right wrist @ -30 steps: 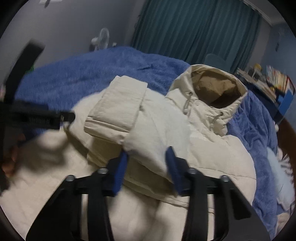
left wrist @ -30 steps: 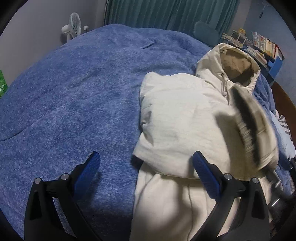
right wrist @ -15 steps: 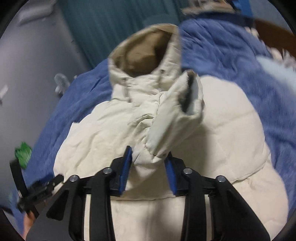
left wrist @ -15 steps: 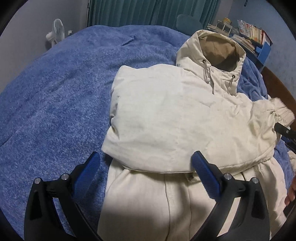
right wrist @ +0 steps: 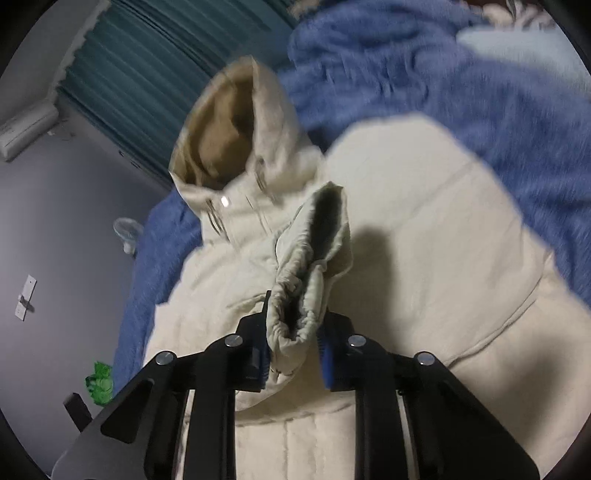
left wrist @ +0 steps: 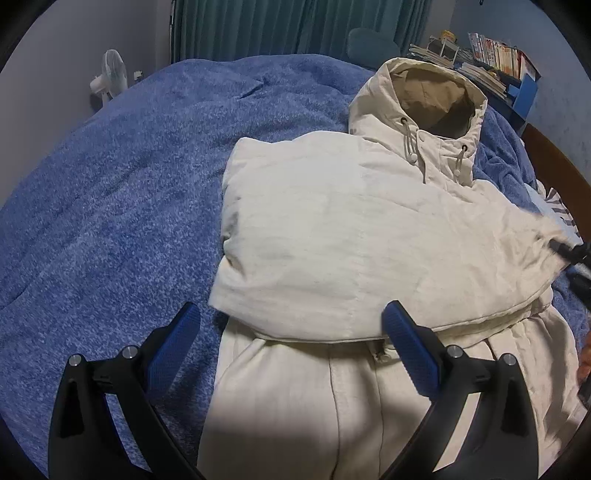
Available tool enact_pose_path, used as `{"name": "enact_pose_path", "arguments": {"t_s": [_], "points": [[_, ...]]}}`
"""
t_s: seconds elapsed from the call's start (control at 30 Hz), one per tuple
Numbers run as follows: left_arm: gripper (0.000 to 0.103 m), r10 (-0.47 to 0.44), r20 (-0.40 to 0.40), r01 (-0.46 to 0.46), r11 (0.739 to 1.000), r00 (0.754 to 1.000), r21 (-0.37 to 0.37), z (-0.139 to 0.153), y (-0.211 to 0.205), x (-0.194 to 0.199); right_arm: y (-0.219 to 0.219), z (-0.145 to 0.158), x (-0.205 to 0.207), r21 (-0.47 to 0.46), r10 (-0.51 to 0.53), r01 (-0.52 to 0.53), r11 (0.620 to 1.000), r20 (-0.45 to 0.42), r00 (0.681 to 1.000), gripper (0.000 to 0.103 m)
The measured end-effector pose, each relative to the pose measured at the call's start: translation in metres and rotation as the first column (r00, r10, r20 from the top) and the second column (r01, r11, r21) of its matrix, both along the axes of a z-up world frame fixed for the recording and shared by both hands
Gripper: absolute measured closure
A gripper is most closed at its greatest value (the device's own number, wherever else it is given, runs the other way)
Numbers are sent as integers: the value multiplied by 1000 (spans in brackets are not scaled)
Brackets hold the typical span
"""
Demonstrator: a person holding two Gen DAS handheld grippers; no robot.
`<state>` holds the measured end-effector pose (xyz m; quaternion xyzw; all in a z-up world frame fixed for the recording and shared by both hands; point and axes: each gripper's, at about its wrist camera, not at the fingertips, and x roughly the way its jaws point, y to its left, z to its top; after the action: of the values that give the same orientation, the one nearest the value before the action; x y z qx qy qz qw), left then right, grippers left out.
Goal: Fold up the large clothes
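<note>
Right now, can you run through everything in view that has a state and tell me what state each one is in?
Jacket: lying on the bed, one sleeve folded across the chest.
Sleeve cuff: bunched, lifted off the jacket in the right gripper.
Hood: open, lining showing.
Left gripper: open, empty, over the jacket's lower part.
Right gripper: closing on the sleeve cuff.
Blue blanket: spread over the bed.
Curtains: drawn.

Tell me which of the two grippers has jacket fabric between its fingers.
The right gripper: its fingers are closing on the cream jacket's elastic sleeve cuff. The left gripper hangs wide open above the jacket, gripping nothing.
</note>
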<state>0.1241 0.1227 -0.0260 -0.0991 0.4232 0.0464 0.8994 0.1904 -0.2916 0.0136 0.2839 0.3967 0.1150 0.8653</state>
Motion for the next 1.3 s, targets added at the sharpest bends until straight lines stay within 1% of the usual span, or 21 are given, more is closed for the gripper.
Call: {"name": "enact_pose_path", "arguments": {"t_s": [0.07,0.1,0.13,0.17,0.2,0.27,0.33,0.43,0.5,0.53,0.63,0.77,0.8,0.9,0.97,1.0,1.03,1.1,1.17,1.2,1.3], "points": [[8,4,3,-4,1000,1000,2,1,1,-1,-4,26,-8,-73,-43,49,996,81,996,84],[8,3,4,-3,1000,1000,3,2,1,-1,-7,32,-9,-95,-56,65,993,100,993,84],[8,2,4,-2,1000,1000,3,2,1,-1,-11,39,-12,-148,-84,102,984,122,989,84],[8,3,2,-3,1000,1000,4,1,1,-1,-14,38,-12,-169,-97,116,979,118,988,84],[8,3,-1,-3,1000,1000,2,1,1,-1,-16,34,-11,-183,-102,118,976,97,990,84],[8,4,-6,-4,1000,1000,2,0,1,-1,-25,14,-5,-173,-105,106,979,11,994,84],[8,5,-8,-5,1000,1000,0,-1,2,0,-33,-4,-1,-164,-133,123,979,-53,990,84],[8,7,-11,-7,1000,1000,-5,-1,3,0,-34,-25,5,-199,-153,125,972,-129,980,81],[8,7,-13,-7,1000,1000,-5,-2,4,0,-32,-30,4,-218,-152,119,969,-139,979,79],[8,7,-15,-7,1000,1000,-4,-2,4,1,-29,-30,5,-252,-155,116,961,-141,978,75],[8,5,-18,-5,1000,1000,0,-4,2,1,-22,-30,8,-324,-146,92,941,-145,979,72],[8,4,-20,-4,1000,1000,2,-4,2,2,-28,-35,5,-334,-158,96,938,-161,974,68],[8,4,-21,-4,1000,1000,1,-4,2,2,-27,-36,6,-346,-159,94,933,-163,974,66],[8,4,-25,-4,1000,1000,0,-5,2,2,-28,-32,5,-367,-168,100,925,-161,972,46],[8,6,-28,-6,1000,1000,-3,-5,3,2,-29,-23,4,-376,-176,113,920,-139,975,44],[8,7,-30,-7,1000,1000,-5,-6,3,2,-28,-16,3,-386,-178,123,914,-112,978,40],[8,7,-31,-7,1000,999,-6,-6,4,2,-27,-10,3,-397,-174,127,909,-86,981,33],[8,7,-32,-7,1000,999,-5,-7,4,3,-17,3,3,-430,-136,110,896,-31,990,28],[8,7,-34,-7,1000,999,-6,-7,4,3,-6,9,3,-459,-84,72,886,-6,996,28],[8,7,-33,-7,1000,999,-6,-7,4,3,4,10,3,-484,-50,46,874,4,999,27],[8,8,-31,-8,1000,999,-4,-7,4,3,26,8,3,-513,35,-26,858,8,999,25]]}}
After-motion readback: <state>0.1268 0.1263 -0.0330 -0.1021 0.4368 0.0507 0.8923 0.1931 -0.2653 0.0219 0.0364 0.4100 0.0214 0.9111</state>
